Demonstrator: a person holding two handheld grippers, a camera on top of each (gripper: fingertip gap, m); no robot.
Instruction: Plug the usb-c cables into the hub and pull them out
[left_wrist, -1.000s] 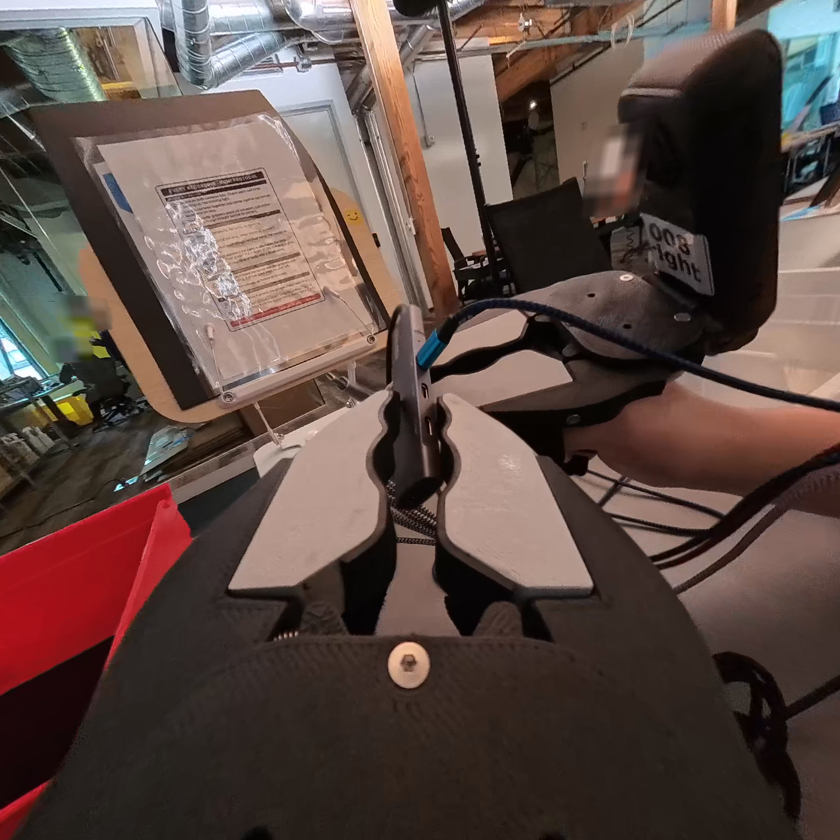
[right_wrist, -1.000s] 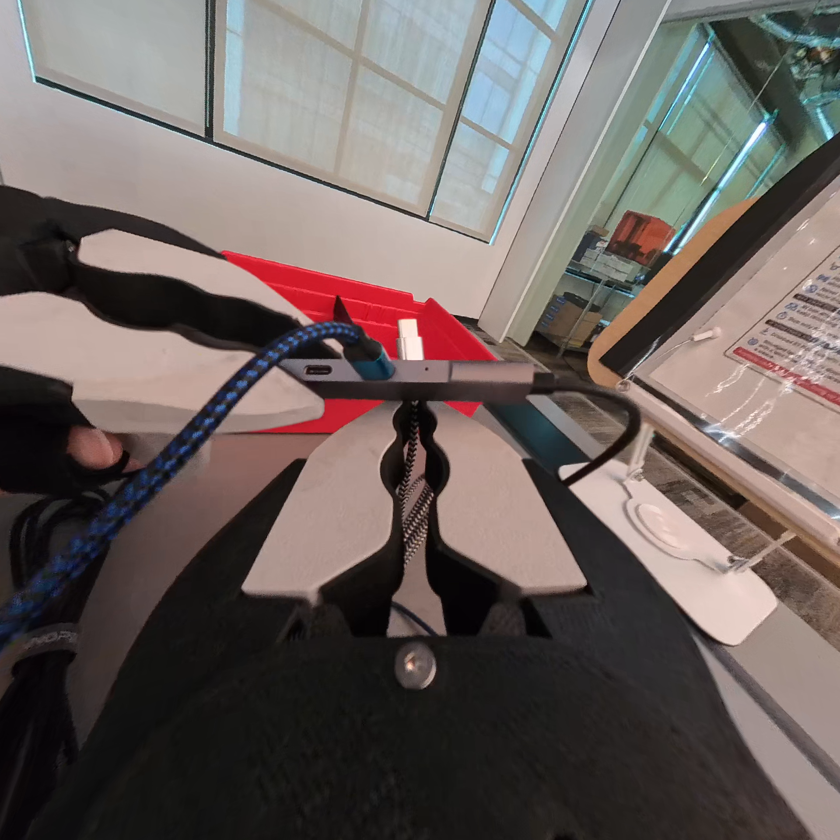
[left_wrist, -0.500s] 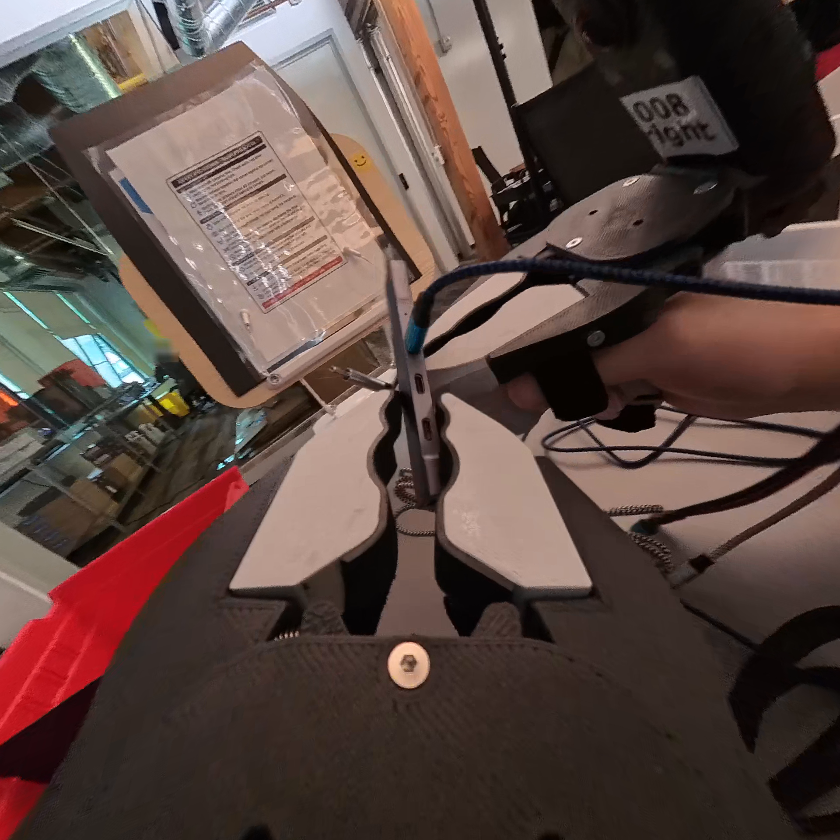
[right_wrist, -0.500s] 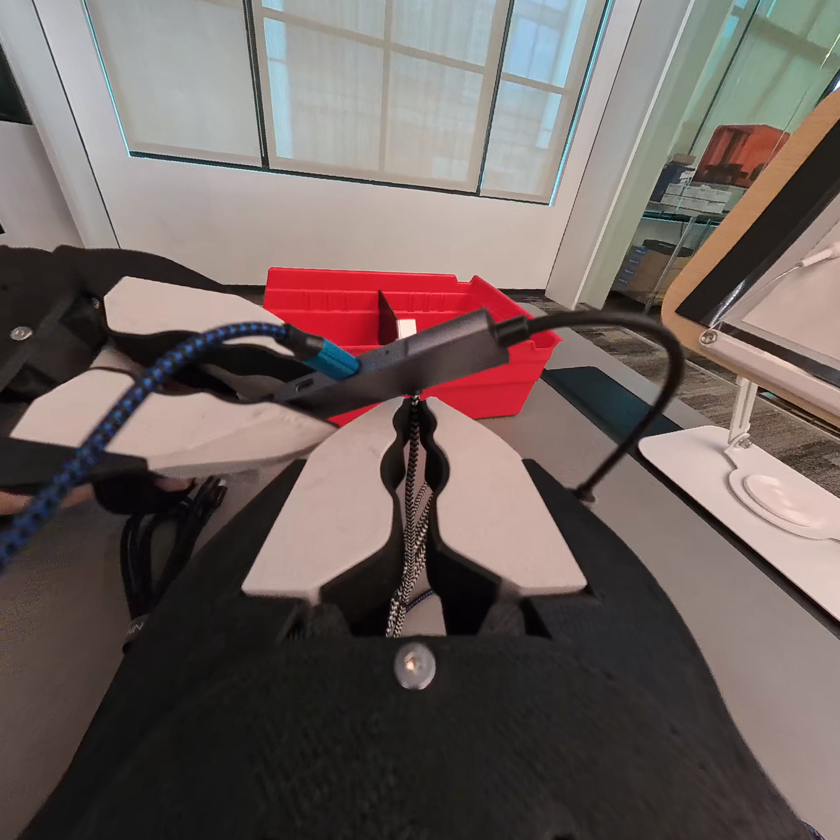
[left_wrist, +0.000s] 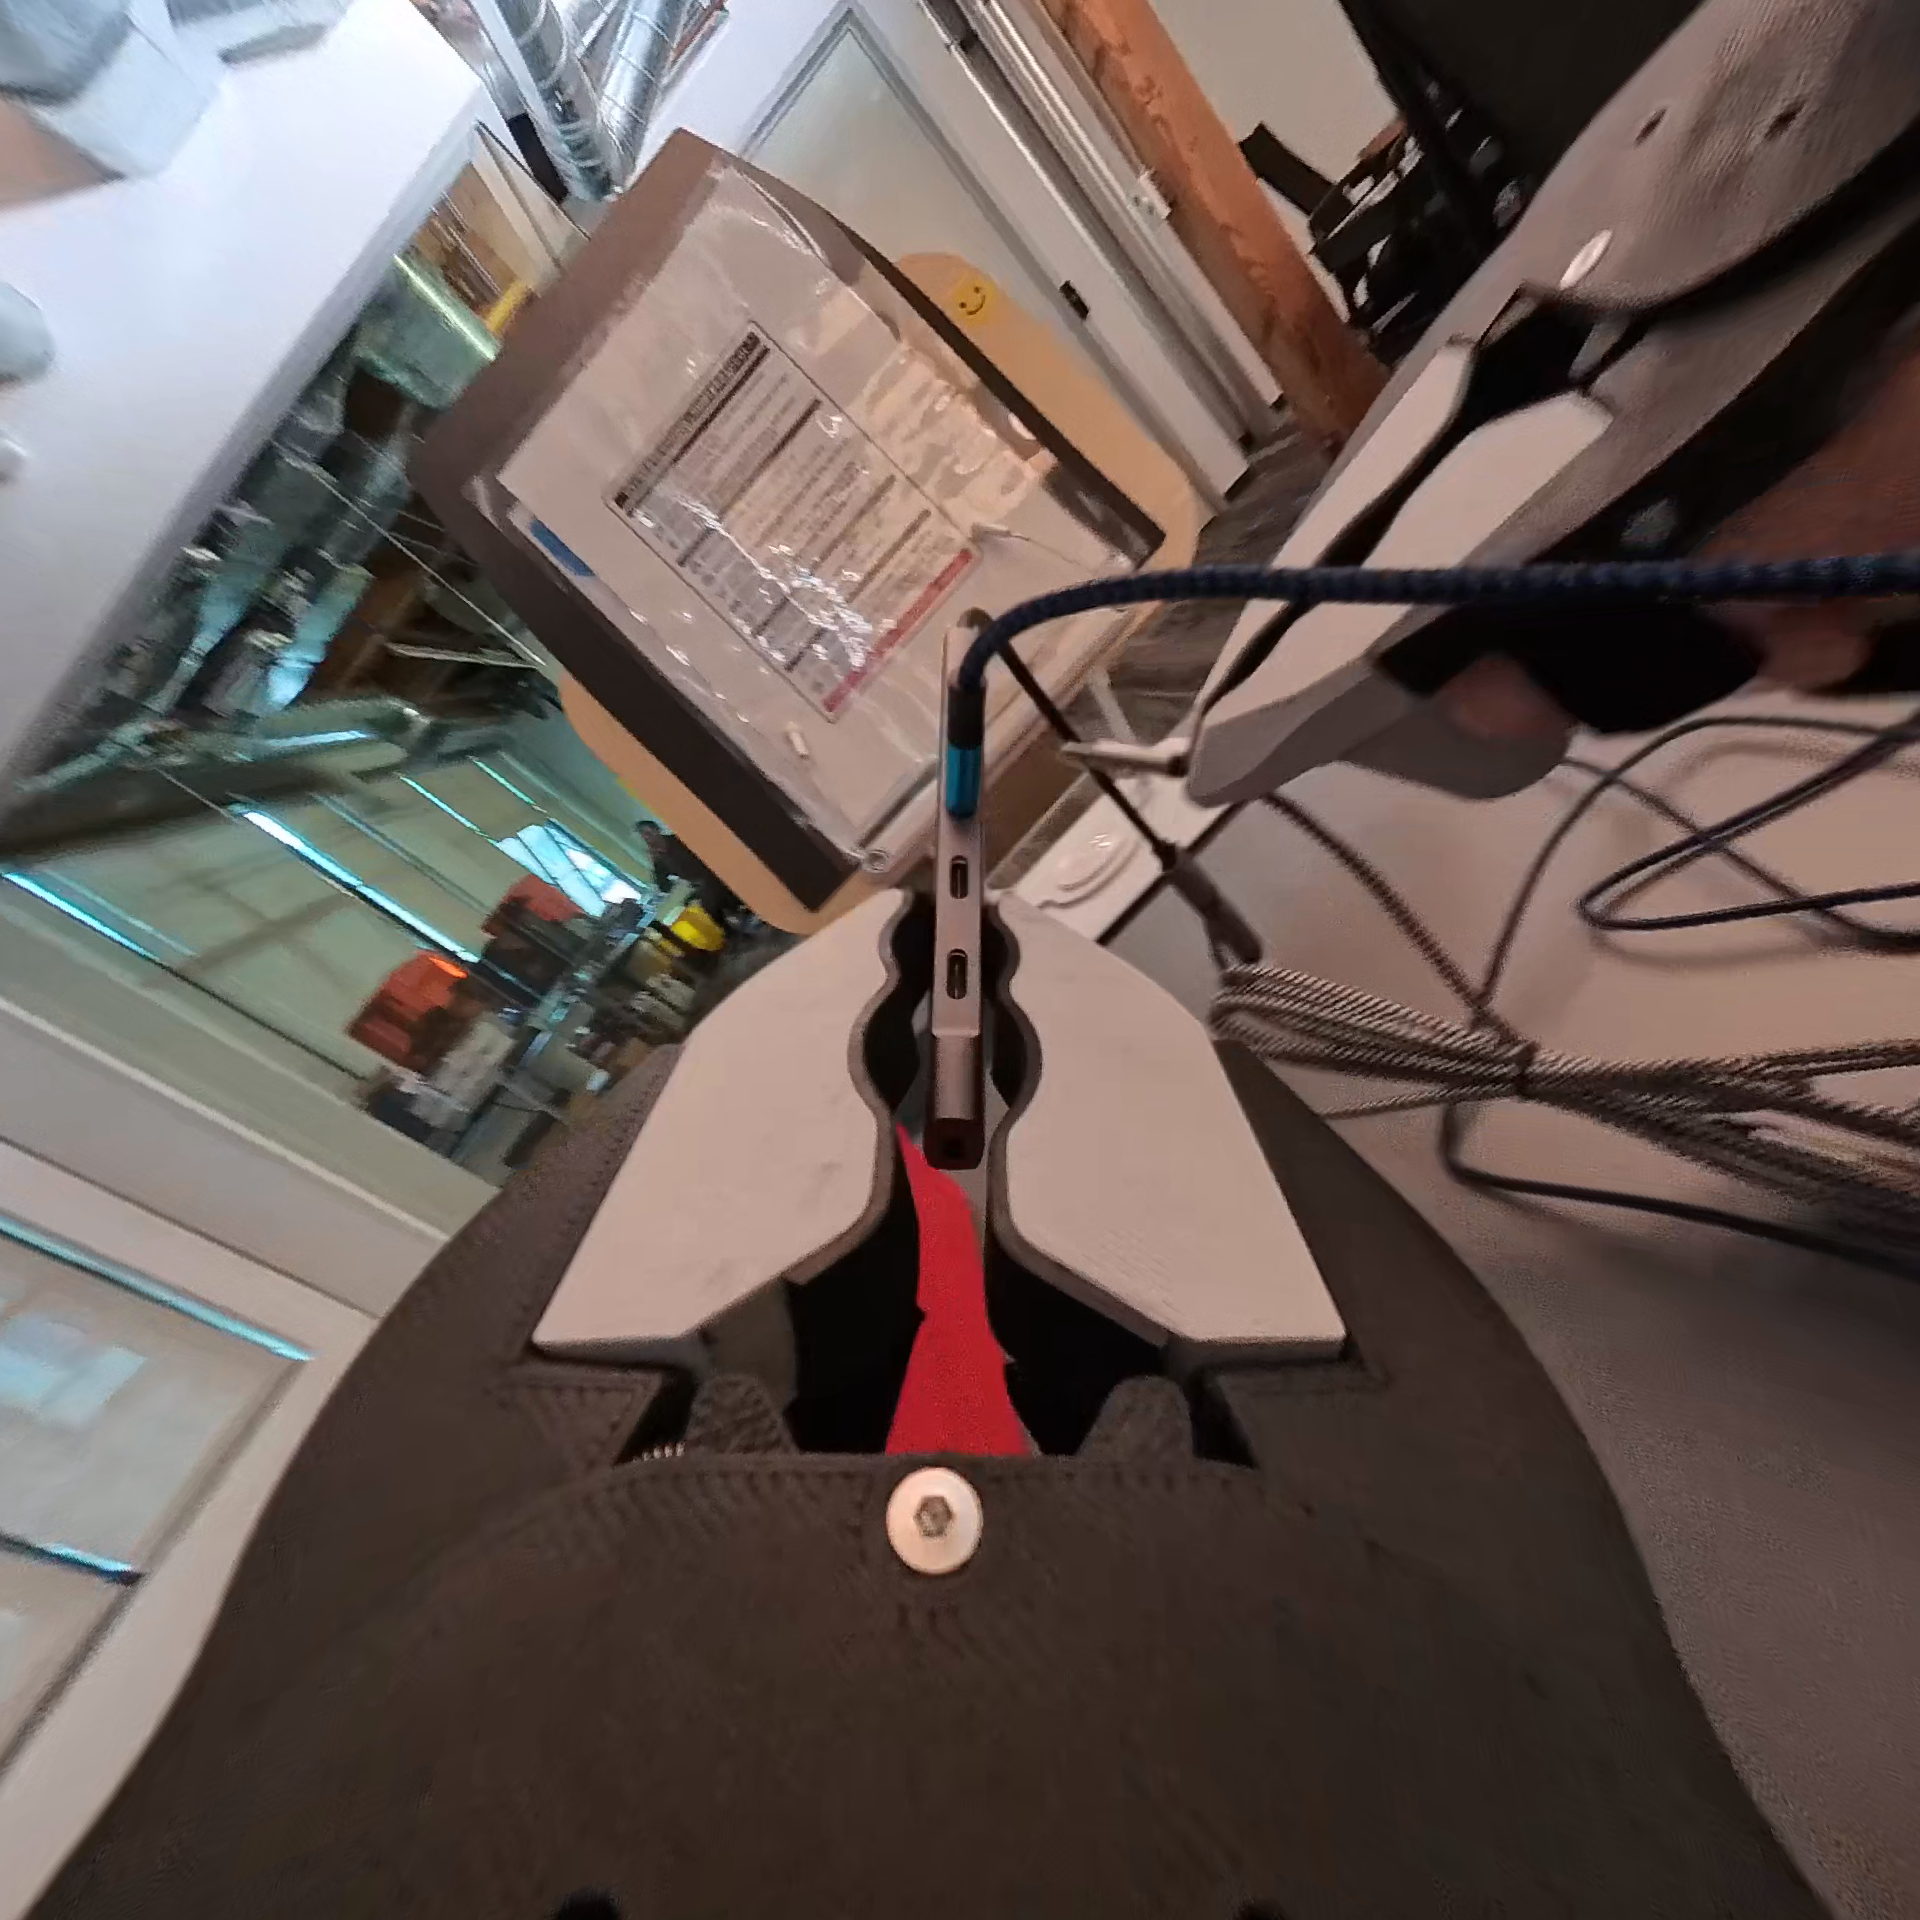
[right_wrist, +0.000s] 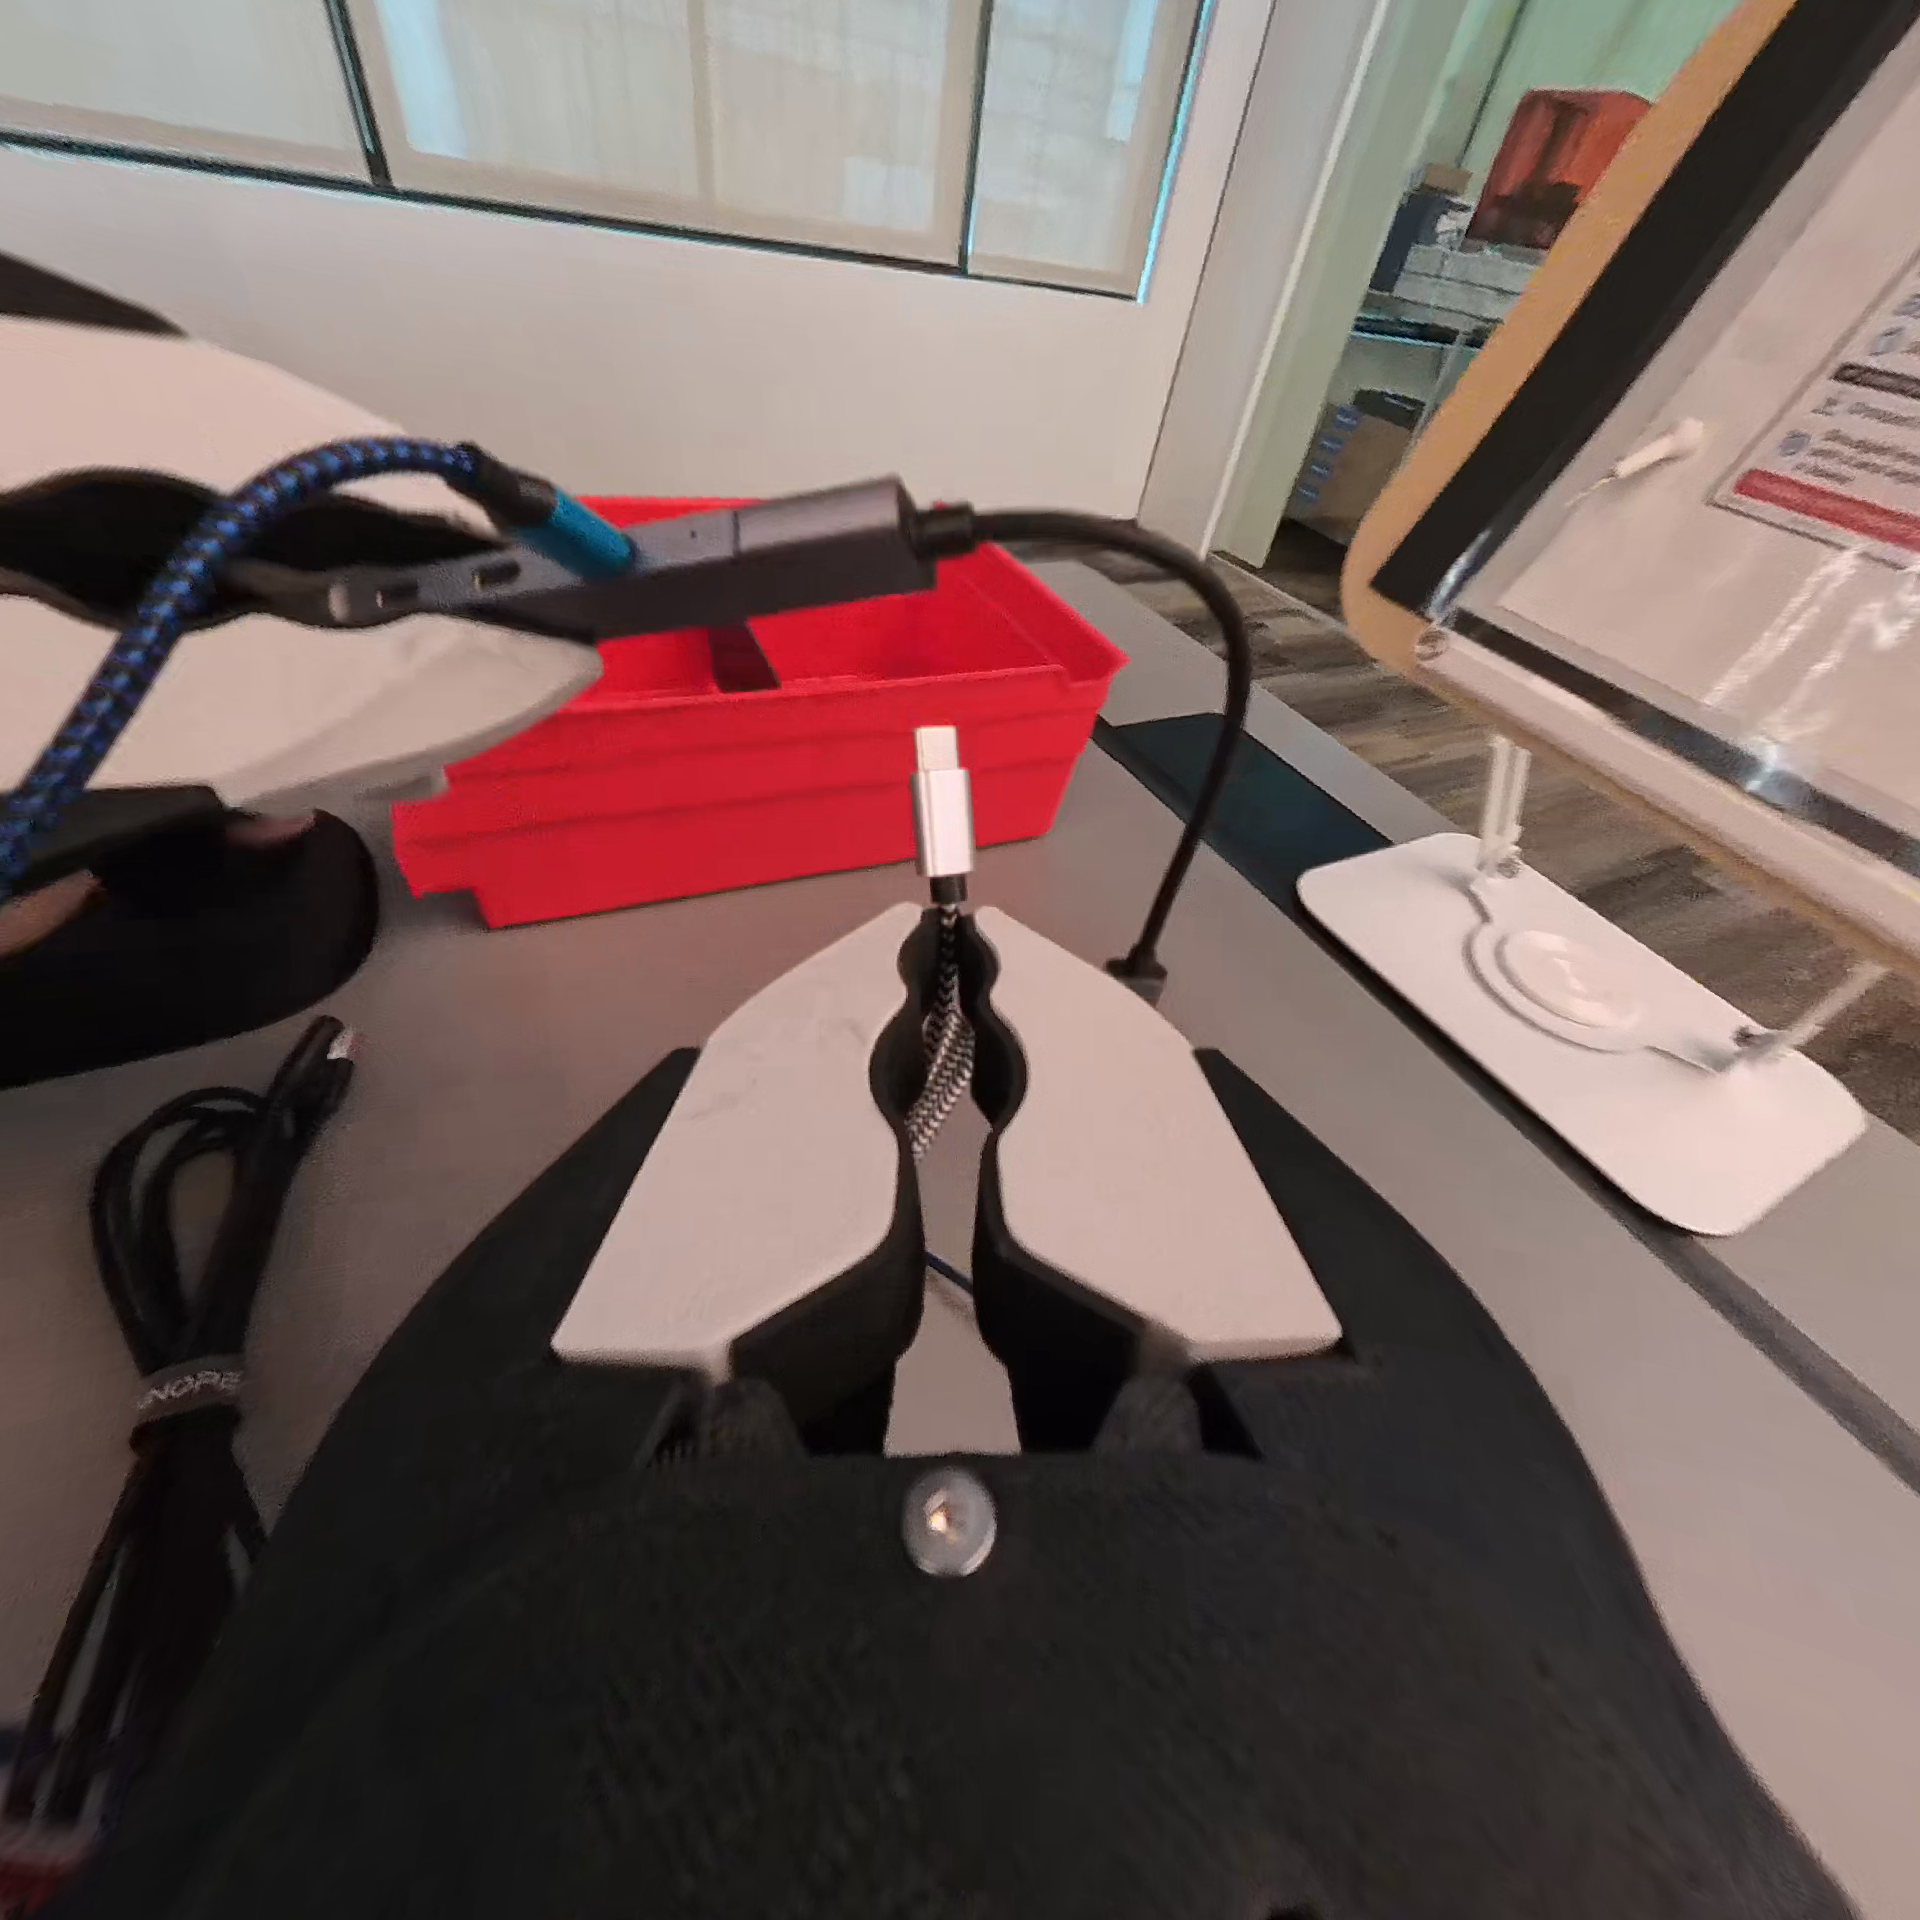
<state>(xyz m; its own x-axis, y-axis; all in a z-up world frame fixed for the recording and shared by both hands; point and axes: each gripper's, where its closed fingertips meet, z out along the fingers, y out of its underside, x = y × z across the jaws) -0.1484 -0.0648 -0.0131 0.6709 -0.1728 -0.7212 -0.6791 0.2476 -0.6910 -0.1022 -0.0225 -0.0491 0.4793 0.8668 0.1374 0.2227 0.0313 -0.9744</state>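
Observation:
My left gripper (left_wrist: 954, 914) is shut on a slim grey USB-C hub (left_wrist: 956, 966) and holds it in the air. A blue braided cable (left_wrist: 1455, 582) with a blue plug (left_wrist: 963, 769) sits in the hub's far port; two nearer ports are empty. The hub also shows in the right wrist view (right_wrist: 727, 566), held by the left gripper (right_wrist: 499, 634). My right gripper (right_wrist: 948, 914) is shut on a white-and-black braided cable (right_wrist: 940, 1049); its silver plug (right_wrist: 941, 816) points up, free of the hub and below it. The hub's black lead (right_wrist: 1210, 707) droops to the table.
A red bin (right_wrist: 769, 748) stands behind on the grey table (right_wrist: 520, 997). A coiled black cable (right_wrist: 197, 1247) lies at the left. A sign board on a white stand (right_wrist: 1558, 1039) is at the right. More braided cables (left_wrist: 1558, 1070) lie on the table. One gripper's finger ends stand about 8 cm off the other's.
The right gripper has drawn back and down from the hub, and the silver plug now stands clear below it. The left gripper has tilted and turned the hub.

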